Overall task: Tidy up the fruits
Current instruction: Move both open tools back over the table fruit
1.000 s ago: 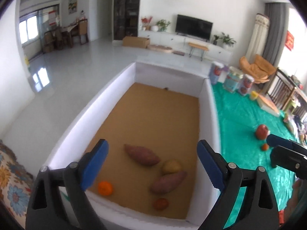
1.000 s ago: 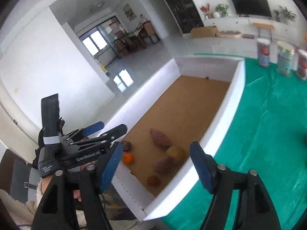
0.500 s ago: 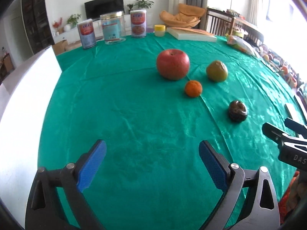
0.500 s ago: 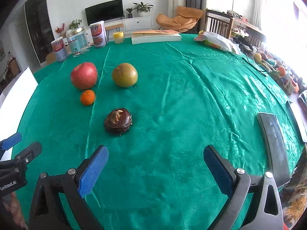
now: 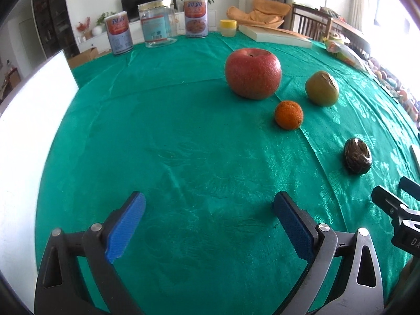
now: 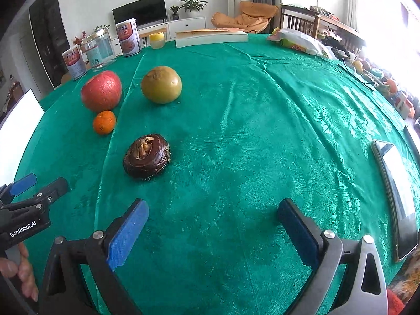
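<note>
both grippers hover low over the green-clothed worktop (image 6: 262,110), each empty. the left gripper (image 5: 210,225) has its jaws opening to wide with only cloth between them; the right gripper (image 6: 212,231) stands spread wide, nothing between its blue pads.

the step in hand looks like picking the next fruit. for the right gripper the nearest is the dark brown fruit (image 6: 147,156), just ahead and to its left – come in straddling it across its broad sides and close gently, since it looks flattish and may roll or slip. the left gripper would do better going for the small orange (image 5: 288,115) or the red apple (image 5: 253,73), kept clear of the other tool so the two do not knock.

the four fruits sit apart on the cloth: the apple large, round, mottled red; the yellow-green fruit (image 6: 161,84) beside it, dull with a brown scar; the orange small and bright, just in front of the apple; the brown one wrinkled, with a pale torn patch on top. a white box wall (image 5: 29,120) stands at the left edge – likely where they go.
</note>
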{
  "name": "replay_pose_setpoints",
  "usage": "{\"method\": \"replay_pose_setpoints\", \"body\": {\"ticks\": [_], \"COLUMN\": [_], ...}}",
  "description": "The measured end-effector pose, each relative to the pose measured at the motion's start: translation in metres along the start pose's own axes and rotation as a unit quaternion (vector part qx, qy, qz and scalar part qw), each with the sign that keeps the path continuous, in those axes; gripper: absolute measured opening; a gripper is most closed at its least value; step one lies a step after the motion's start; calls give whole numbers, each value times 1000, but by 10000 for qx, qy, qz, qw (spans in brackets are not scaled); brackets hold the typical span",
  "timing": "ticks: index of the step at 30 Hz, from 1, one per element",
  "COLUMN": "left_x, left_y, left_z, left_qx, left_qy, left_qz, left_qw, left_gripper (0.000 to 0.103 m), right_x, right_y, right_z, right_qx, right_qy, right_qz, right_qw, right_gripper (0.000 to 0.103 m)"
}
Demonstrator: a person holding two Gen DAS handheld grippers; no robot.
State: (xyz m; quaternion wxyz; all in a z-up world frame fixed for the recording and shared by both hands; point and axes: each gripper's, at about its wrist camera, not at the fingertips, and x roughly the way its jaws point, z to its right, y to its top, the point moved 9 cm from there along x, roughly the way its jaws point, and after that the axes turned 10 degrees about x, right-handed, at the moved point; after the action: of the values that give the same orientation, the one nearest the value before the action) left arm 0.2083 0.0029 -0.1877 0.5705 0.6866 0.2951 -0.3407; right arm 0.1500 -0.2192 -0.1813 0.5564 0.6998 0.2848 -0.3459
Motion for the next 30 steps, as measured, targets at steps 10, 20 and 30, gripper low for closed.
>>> {"method": "replay_pose_setpoints", "body": {"ticks": [10, 20, 30], "left_x": [2, -7, 34], "left_y": [1, 40, 86], "left_z": [0, 21, 61], "left_qx": [-21, -28, 271], "left_qy": [-5, -633, -536], "left_qz": [-29, 216, 262], "left_qw": [10000, 9978, 9978], "left_gripper": [102, 100, 66], "right_x": [0, -1, -1], "right_y": [-1, -1, -1], "right_z": [-2, -1, -3], "right_qx": [-79, 21, 9], "right_qy": [-82, 79, 152], "right_qz": [13, 57, 59], "right_qw": [9999, 10000, 9999], "right_gripper": [99, 100, 100]}}
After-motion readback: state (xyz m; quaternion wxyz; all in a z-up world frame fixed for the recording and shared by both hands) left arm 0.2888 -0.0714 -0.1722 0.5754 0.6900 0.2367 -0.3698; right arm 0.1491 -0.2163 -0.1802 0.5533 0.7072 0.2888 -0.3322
